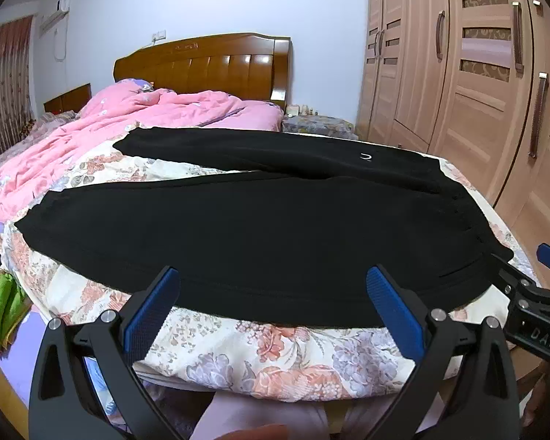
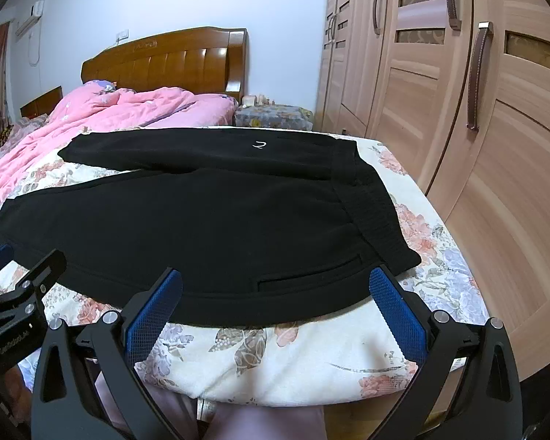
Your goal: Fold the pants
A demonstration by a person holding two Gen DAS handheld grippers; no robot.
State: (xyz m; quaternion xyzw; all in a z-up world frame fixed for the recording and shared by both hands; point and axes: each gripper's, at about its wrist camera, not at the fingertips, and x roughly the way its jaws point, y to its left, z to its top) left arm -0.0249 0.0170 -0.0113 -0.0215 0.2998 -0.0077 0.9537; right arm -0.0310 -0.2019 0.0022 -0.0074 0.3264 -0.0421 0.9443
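Even, soft indoor lighting with a cool bluish cast; glare on glossy headboard (image 1: 216,62). Strong fisheye bending at edges, dark vignetted corners. Black pants (image 2: 201,220) underexposed, little detail; focus sharp.

Pants (image 1: 256,234) lie across the bedsheet (image 1: 275,352); quilt (image 1: 135,117) at ten o'clock, headboard (image 1: 209,62) behind, wardrobe (image 1: 458,73) at two.

Floral bedspread (image 1: 275,352) over the bed's near end. Crumpled pink quilt (image 1: 128,117) farther up, toward the glossy wooden headboard (image 1: 216,62). Tall light-wood wardrobe (image 2: 458,128) along the right wall. Air conditioner (image 1: 55,14) mounted high, beside curtains (image 1: 3,84).
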